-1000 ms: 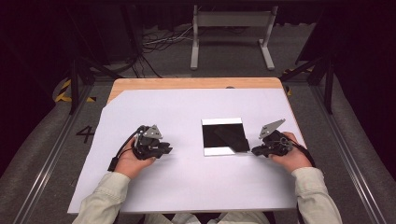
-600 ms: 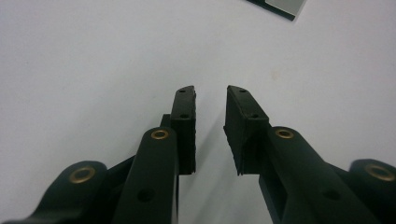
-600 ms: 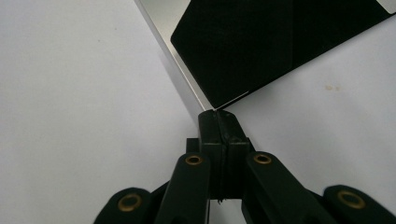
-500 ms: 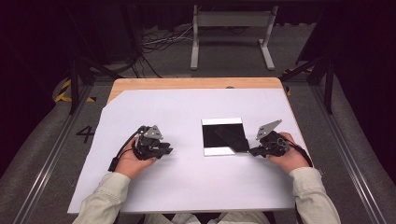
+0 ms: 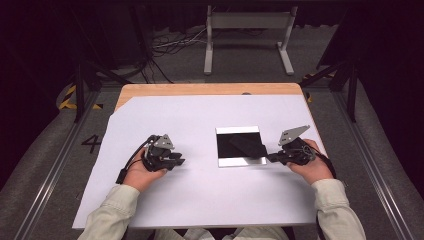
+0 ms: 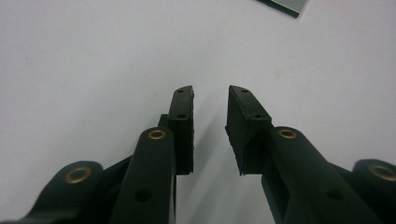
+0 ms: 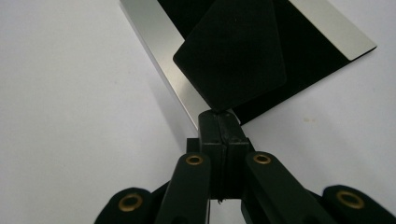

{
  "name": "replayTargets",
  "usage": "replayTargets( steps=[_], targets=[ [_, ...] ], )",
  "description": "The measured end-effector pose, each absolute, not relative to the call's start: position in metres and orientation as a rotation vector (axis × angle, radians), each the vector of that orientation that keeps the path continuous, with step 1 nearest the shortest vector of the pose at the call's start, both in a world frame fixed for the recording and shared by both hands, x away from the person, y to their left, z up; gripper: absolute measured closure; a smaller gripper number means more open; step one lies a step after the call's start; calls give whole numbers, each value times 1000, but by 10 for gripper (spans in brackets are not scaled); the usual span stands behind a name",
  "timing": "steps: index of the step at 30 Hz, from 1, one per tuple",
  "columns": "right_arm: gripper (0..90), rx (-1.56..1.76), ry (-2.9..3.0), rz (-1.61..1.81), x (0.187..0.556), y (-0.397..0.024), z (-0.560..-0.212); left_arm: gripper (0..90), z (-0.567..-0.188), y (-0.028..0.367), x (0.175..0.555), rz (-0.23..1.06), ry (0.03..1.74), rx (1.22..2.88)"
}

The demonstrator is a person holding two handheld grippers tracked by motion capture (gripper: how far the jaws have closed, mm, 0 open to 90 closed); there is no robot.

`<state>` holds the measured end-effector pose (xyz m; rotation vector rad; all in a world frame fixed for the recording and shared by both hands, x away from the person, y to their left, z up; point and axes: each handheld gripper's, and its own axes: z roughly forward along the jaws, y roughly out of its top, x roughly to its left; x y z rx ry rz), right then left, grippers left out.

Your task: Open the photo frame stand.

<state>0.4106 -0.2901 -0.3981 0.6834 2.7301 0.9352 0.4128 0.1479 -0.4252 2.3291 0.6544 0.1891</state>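
On the white sheet [image 5: 200, 190] that covers the table, a flat square tray [image 5: 241, 146] with a black middle and silvery strips along two edges lies right of centre. A thin black card [image 7: 231, 65] with rounded corners rests over the tray's black part, tilted so that one corner points out past the tray's edge toward the right gripper [image 7: 224, 119]. In the right gripper view that corner sits exactly at the fingertips: the two black jaws are pressed together with no gap between them, and the card's corner is pinched at their very tips, while the rest of the card fans out ahead of them over the tray. From the high view the right gripper [image 5: 274, 157] reaches in from the tray's right side, its tips at the tray's near right corner, the hand [image 5: 312, 162] behind it resting on the sheet.

Well apart, on the left half of the sheet, the left gripper [image 5: 177, 159] lies in the other hand [image 5: 140, 172], pointing toward the tray but short of it. In the left gripper view its jaws stand apart and have just been opening, with bare white sheet and nothing else between the fingers [image 6: 182, 121]; a corner of the tray [image 6: 285, 5] shows far off at the top edge.
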Motion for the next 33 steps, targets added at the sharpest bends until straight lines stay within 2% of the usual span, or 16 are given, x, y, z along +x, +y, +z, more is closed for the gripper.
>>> replayTargets(
  steps=[33],
  targets=[
    [896, 759, 2457, 1277, 406, -287, -388, 681, -428, 147, 413, 189, 661, 2321]
  ],
)
